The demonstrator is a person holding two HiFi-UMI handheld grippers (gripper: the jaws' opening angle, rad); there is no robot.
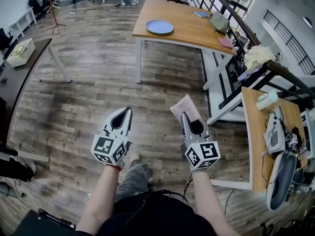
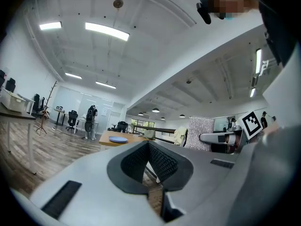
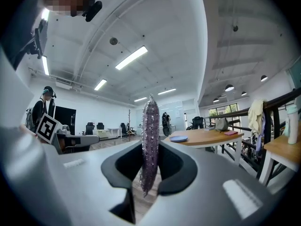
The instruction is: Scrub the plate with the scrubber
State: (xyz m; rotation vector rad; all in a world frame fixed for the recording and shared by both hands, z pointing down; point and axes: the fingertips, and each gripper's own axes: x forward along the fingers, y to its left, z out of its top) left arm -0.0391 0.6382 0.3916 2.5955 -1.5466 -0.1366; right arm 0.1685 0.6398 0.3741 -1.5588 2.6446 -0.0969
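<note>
— What is seen in the head view?
— Both grippers are held over the wooden floor point(image 1: 88, 82). The left gripper point(image 1: 128, 110) is shown with its jaws together. The scrubber point(image 1: 185, 106) is pinched in the right gripper point(image 1: 184, 115). The plate point(image 1: 159, 27) is found on the far table point(image 1: 197, 33), well apart from both.
— And the left gripper view?
— The jaws are closed on nothing, and the plate is seen far ahead.
— The right gripper view?
— The scrubber is clamped upright between the jaws.

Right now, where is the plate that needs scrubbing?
In the head view the blue plate lies near the left end of the wooden table, far ahead at top centre, well beyond the scrubber pinched in the right gripper.
</note>
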